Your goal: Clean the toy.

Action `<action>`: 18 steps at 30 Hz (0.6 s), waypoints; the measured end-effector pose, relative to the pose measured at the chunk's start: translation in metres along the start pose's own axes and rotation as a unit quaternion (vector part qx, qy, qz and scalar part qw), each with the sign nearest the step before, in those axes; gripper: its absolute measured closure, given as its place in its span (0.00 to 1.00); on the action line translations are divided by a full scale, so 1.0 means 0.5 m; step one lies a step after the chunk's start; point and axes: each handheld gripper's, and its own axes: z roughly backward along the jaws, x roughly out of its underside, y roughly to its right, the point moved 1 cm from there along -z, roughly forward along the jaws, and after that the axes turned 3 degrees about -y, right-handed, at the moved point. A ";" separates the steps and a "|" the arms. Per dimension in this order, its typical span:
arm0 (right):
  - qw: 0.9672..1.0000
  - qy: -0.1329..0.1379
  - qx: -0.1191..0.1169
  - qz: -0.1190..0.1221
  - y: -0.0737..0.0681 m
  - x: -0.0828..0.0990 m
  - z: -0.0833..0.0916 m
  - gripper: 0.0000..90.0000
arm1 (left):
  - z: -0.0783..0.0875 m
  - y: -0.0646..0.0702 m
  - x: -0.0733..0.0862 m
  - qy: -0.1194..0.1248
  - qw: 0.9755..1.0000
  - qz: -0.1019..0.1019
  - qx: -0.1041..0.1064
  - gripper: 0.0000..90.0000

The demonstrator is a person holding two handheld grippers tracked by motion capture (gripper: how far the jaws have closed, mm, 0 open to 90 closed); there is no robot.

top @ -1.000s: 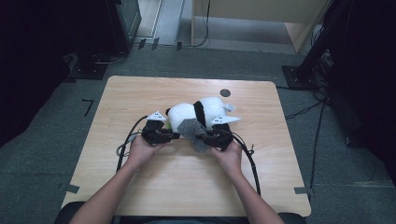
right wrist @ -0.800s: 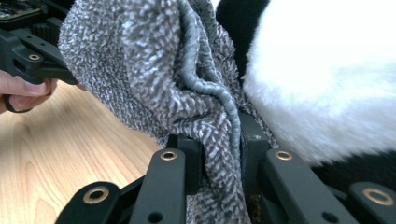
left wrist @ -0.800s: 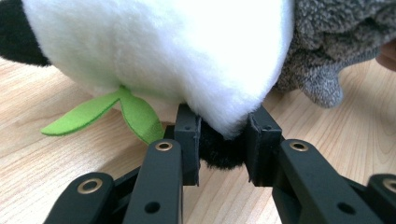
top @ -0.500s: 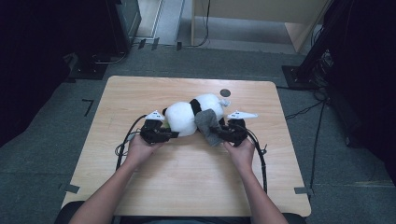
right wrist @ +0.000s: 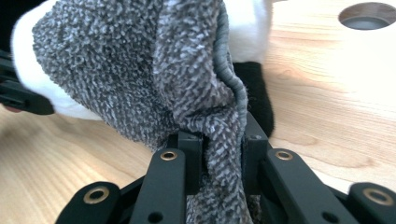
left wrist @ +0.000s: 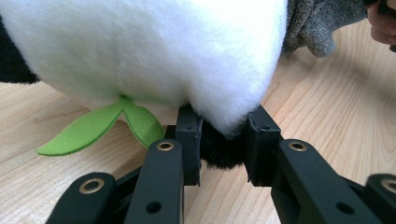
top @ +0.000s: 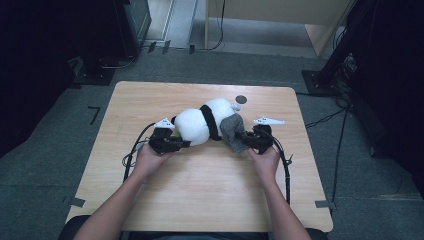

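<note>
claws both pinching: left claw [left wrist: 219, 144] on plush panda [top: 200, 122], right claw [right wrist: 219, 158] on grey cloth [right wrist: 140, 70]

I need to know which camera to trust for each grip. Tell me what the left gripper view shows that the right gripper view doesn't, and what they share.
Left gripper view alone: the left gripper shut on a black part of the plush panda, and a green felt leaf.

Right gripper view alone: the right gripper shut on the grey cloth, and a round hole in the table.

Both: the panda's white fur, some grey cloth, the wooden table.
</note>
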 end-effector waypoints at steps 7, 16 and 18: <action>0.999 -0.002 0.017 -0.029 0.035 0.003 -0.007 0.86 | 0.003 0.000 0.000 0.002 1.000 -0.001 0.002 0.80; 0.996 0.056 0.011 -0.063 0.062 -0.024 0.067 0.86 | 0.031 0.003 -0.001 0.009 0.999 -0.029 0.038 0.81; 0.997 0.065 0.002 -0.044 0.050 -0.037 0.089 0.86 | 0.036 0.004 0.001 0.009 0.998 -0.035 0.054 0.81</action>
